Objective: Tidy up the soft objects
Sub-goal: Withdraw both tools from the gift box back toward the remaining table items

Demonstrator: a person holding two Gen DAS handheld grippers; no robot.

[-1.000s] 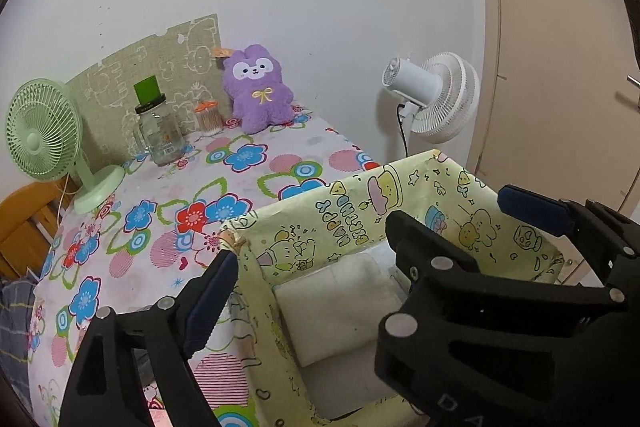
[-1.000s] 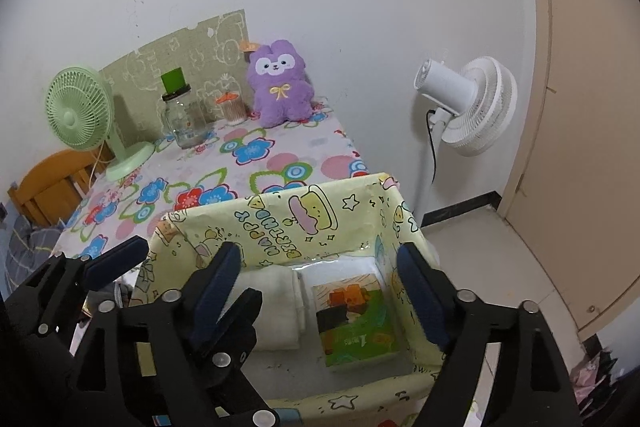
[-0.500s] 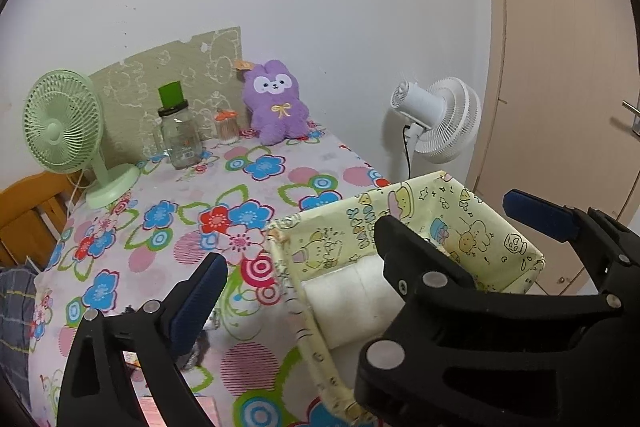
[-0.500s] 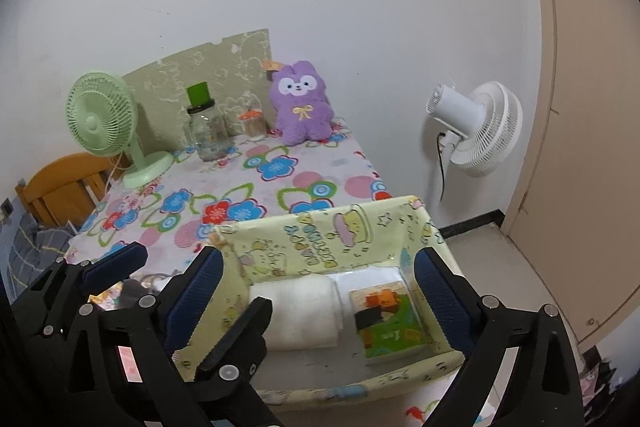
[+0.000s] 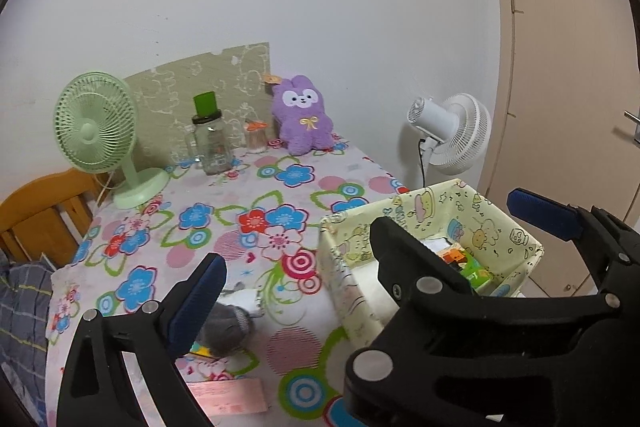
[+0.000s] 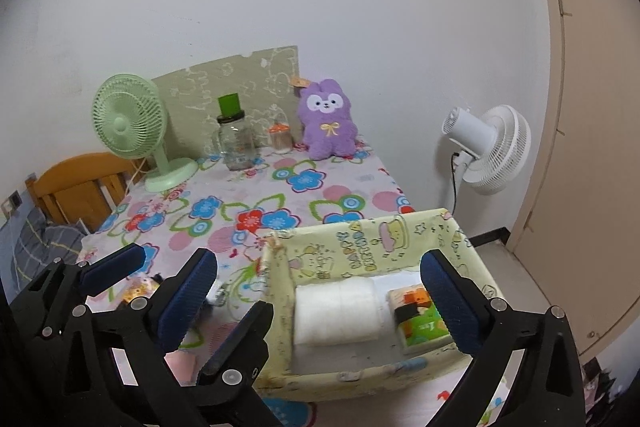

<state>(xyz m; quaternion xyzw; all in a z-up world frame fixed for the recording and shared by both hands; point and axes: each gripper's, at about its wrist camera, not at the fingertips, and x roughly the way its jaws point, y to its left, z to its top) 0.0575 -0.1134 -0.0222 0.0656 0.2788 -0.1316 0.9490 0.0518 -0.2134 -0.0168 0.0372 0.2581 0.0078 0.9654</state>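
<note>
Fabric bin (image 6: 360,255) holds rolled white towel (image 6: 336,311) and tissue pack (image 6: 420,323). Towel's long axis runs across bin; pack just right of it. Grey soft item (image 5: 224,327) left of bin, still out. Left hand-held gripper (image 5: 300,291) released; right hand-held gripper (image 6: 320,299) opening, nothing gripped.

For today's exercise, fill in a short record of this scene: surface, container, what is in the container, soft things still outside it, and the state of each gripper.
surface: table with flowered cloth
container: yellow fabric box, at the table's near right corner
in container: folded white towel; green tissue pack, side by side
soft things outside: purple plush against the wall; grey soft object near the left gripper
left gripper: open, nothing held
right gripper: jaws opening, nothing held
</note>
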